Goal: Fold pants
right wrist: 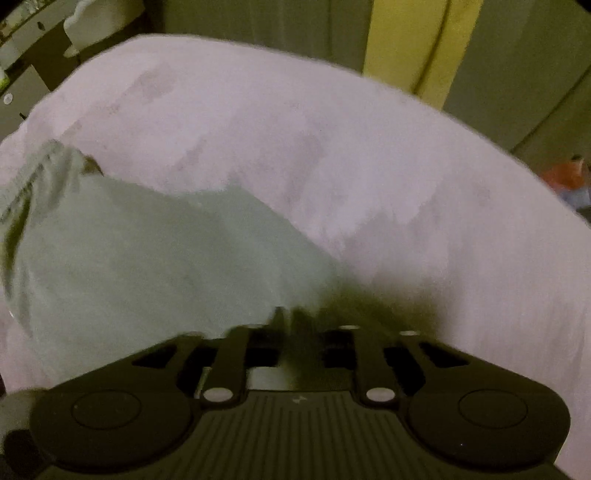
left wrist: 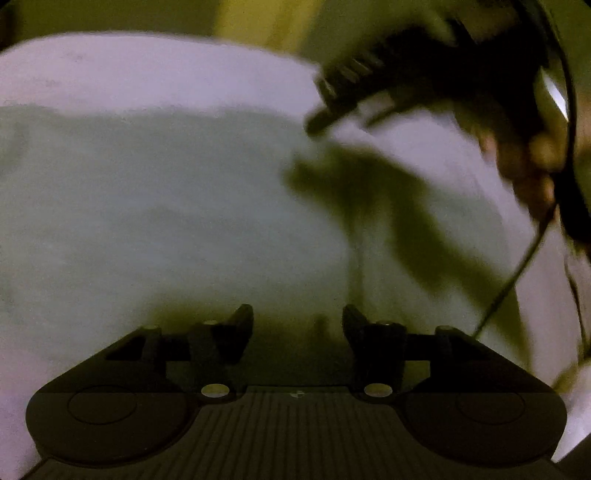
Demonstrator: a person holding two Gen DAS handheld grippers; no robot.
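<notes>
Pale grey-green pants (left wrist: 166, 206) lie flat on a pale pink sheet (left wrist: 129, 70). My left gripper (left wrist: 297, 325) is open and empty just above the cloth. The right gripper (left wrist: 343, 99) shows blurred at the upper right of the left wrist view, above the pants' right edge, with the hand that holds it. In the right wrist view the pants (right wrist: 147, 258) spread to the left, with a ribbed band (right wrist: 33, 173) at the far left. My right gripper (right wrist: 295, 317) is blurred, its fingers close together at the pants' near edge; I cannot tell if cloth is between them.
The pink sheet (right wrist: 369, 166) covers a wide surface with a rounded far edge. Beyond it stand a yellow panel (right wrist: 402, 44) and grey walls. Something orange (right wrist: 565, 177) lies at the far right, and white things (right wrist: 96, 26) stand at the far left.
</notes>
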